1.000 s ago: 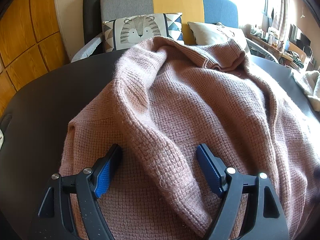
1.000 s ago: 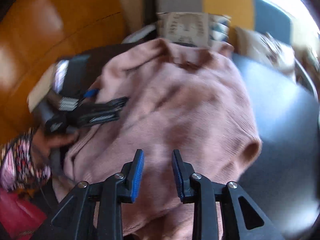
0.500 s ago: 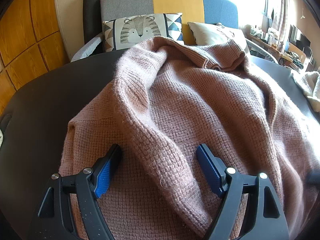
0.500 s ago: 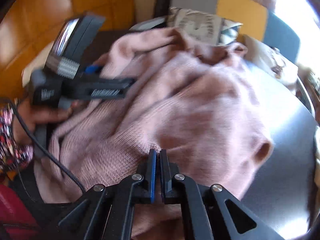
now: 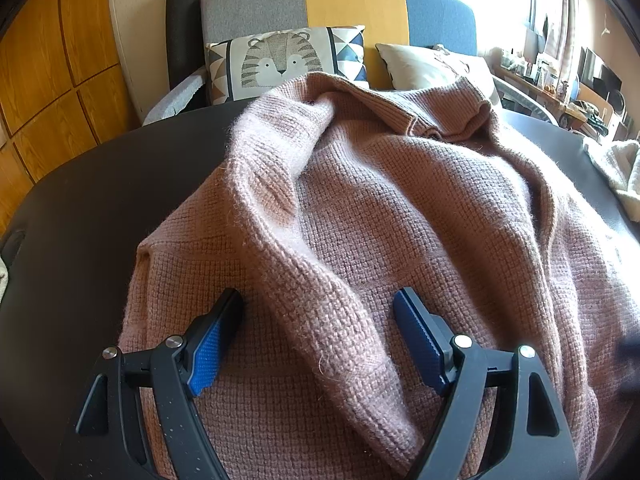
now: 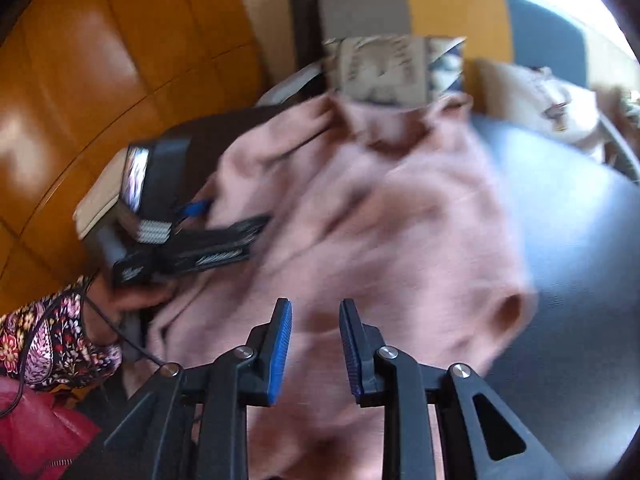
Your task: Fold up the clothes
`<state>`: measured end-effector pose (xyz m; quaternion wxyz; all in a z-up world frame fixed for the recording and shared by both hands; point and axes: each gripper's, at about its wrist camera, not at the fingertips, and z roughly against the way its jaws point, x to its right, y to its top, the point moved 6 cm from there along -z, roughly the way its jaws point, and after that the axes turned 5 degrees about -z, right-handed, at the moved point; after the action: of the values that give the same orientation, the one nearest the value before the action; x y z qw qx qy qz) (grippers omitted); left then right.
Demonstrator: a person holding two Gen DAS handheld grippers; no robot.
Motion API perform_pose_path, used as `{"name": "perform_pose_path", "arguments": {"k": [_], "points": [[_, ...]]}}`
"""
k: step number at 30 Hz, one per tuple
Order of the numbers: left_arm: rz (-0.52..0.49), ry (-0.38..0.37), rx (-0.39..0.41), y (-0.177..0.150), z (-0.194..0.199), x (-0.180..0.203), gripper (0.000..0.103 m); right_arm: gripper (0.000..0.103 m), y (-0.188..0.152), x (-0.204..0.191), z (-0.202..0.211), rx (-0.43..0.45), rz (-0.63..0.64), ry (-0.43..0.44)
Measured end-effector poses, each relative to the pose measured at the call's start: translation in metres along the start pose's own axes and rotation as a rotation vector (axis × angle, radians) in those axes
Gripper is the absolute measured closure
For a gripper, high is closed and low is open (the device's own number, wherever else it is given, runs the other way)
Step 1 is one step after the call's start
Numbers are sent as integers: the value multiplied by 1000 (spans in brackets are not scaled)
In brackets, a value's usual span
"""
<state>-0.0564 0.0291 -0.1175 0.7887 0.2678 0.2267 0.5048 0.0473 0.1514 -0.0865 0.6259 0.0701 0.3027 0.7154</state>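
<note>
A pink knit sweater [image 5: 400, 200] lies crumpled on a dark round table [image 5: 100, 200], its collar towards the far edge. My left gripper [image 5: 320, 300] is open and low over the near part, its blue pads either side of a raised fold. In the blurred right wrist view, my right gripper [image 6: 316, 308] hangs open above the sweater [image 6: 380, 220] with nothing held between its fingers. A sleeve cuff [image 6: 508, 312] lies to its right. A hand in a floral sleeve [image 6: 52, 336] holds the left gripper [image 6: 208, 236] at the sweater's left side.
A sofa with a tiger cushion [image 5: 280, 64] and a beige pillow [image 5: 432, 64] stands behind the table. A white cloth [image 5: 616, 168] lies at the table's right edge. Wooden panels [image 5: 52, 72] line the left wall. Bare tabletop [image 6: 580, 220] lies right of the sweater.
My right gripper shut half a second ago down at the sweater, and now it is open again and drawn back. The left gripper and the fold between its pads have not moved.
</note>
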Motion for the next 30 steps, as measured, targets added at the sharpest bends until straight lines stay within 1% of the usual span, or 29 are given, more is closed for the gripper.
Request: {"name": "perform_pose_path", "arguments": {"k": [2,3,4,6,8,10,12,14,15,17,20,23,30], "points": [[1,0,0,0,0,0,22,76,-4,-14,-21,-53,6,-31],[1,-1,0,0,0,0,22,76,-4,-19,-27,-58,17,-50],[2,-1,0,0,0,0,22,76,-4,-23,-33,-56,30,-66],[3,-2,0,0,0,1,22,71,-4,-30,-43,-51,56,-98],[4,-3,0,0,0,1,22,67,-5,-34,-44,-39,87,-114],[5,-4,0,0,0,1,22,67,-7,-35,-40,-27,112,-115],[6,-5,0,0,0,2,22,81,-9,-32,-36,-36,78,-62],[8,-6,-1,0,0,2,22,98,-8,-26,-28,-25,26,-21],[9,-7,-1,0,0,2,22,100,-7,-24,-23,-14,3,-11],[10,-8,-1,0,0,1,22,101,-3,-13,-8,29,-50,-3],[10,-7,-1,0,0,1,22,101,2,9,19,94,-123,-13],[10,-6,-1,0,0,1,22,101,9,38,47,171,-175,-79],[14,-3,-2,-1,1,3,22,101,48,150,107,283,-243,-384]]}}
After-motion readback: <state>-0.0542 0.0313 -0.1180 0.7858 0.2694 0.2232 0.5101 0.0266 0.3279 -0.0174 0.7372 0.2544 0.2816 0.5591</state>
